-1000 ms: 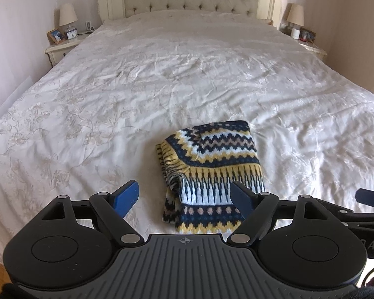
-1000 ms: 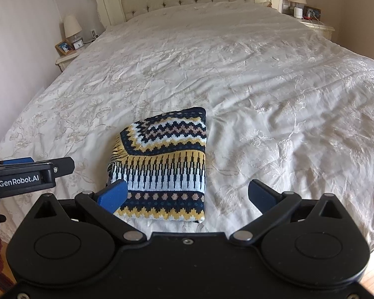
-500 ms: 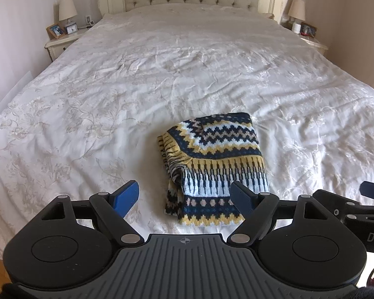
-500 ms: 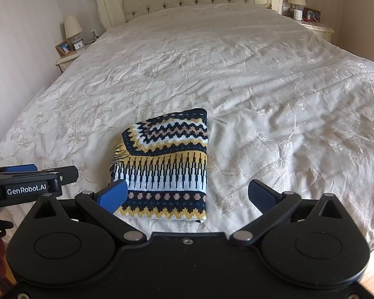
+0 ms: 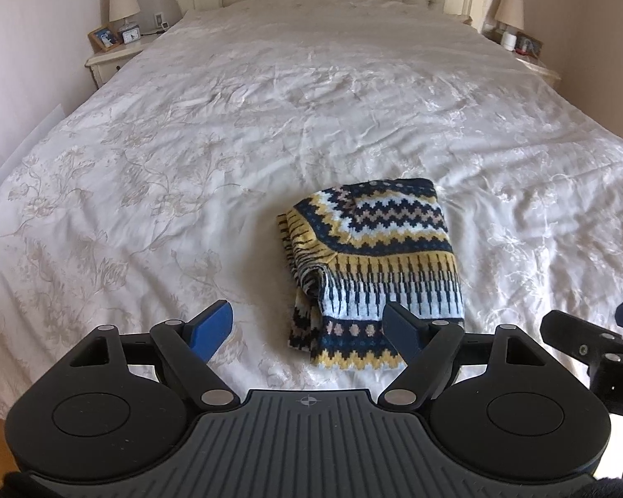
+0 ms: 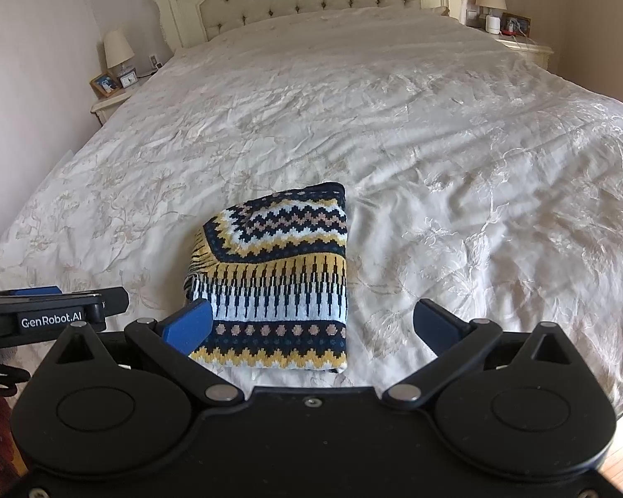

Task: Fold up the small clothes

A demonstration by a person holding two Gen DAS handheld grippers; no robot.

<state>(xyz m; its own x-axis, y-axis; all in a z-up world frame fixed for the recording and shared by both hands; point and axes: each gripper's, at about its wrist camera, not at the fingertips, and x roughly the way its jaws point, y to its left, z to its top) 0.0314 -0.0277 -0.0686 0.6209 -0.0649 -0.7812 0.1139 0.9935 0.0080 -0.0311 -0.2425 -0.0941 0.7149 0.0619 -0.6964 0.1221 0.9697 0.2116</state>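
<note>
A folded patterned sweater (image 5: pixel 374 274) lies low in the frame's centre on the bed (image 5: pixel 270 133). Both the left gripper (image 5: pixel 309 328) and the right gripper (image 6: pixel 311 323) hover with fingers spread wide, holding nothing.

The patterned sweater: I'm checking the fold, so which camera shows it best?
The right wrist view: the folded sweater lies nearly whole, only its near left corner behind a fingertip. In the left wrist view, a finger covers more of its near edge.
</note>
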